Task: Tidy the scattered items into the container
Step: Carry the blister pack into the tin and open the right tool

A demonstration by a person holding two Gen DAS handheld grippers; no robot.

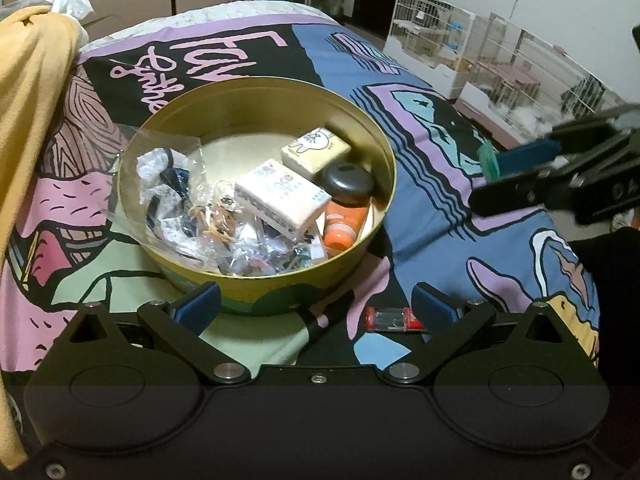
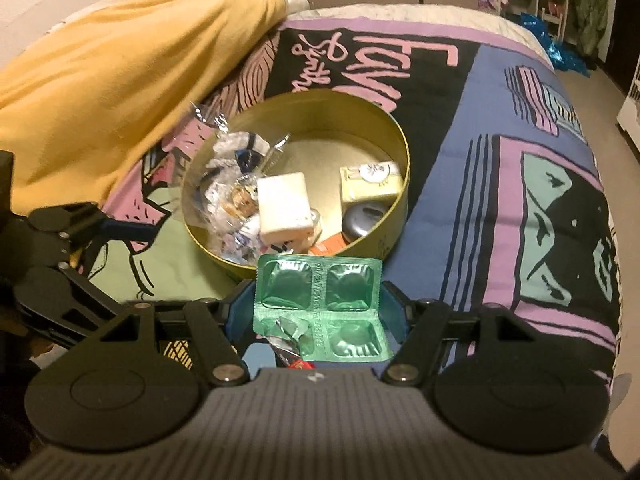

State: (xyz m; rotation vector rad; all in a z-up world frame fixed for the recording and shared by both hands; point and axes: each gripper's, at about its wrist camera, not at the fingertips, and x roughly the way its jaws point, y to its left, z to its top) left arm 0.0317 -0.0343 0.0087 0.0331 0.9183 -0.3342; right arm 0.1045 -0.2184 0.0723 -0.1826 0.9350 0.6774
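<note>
- Your left gripper (image 1: 316,304), fingers wide and empty, hovers just before the round gold metal tin (image 2: 394,178); keep it clear.
- Right gripper (image 2: 316,300) pinches the green foil blister pack (image 2: 320,308): carry it over the rim, then release.

Tin (image 1: 384,148): centre, holding packets, tube.
Left gripper (image 1: 316,300): 6 o'clock, jaws apart.
Lighter (image 1: 394,319): 5 o'clock, beside pen (image 1: 326,318).

We note the green blister pack (image 2: 320,308), four-pocket foil with one pocket torn open, pinched flat between the right gripper (image 2: 316,312) pads. The round gold tin (image 2: 394,136) sits just beyond that gripper's tips, open and part-filled. A small red-capped clear item (image 1: 394,319) lies between the left gripper (image 1: 316,306) fingers.
</note>
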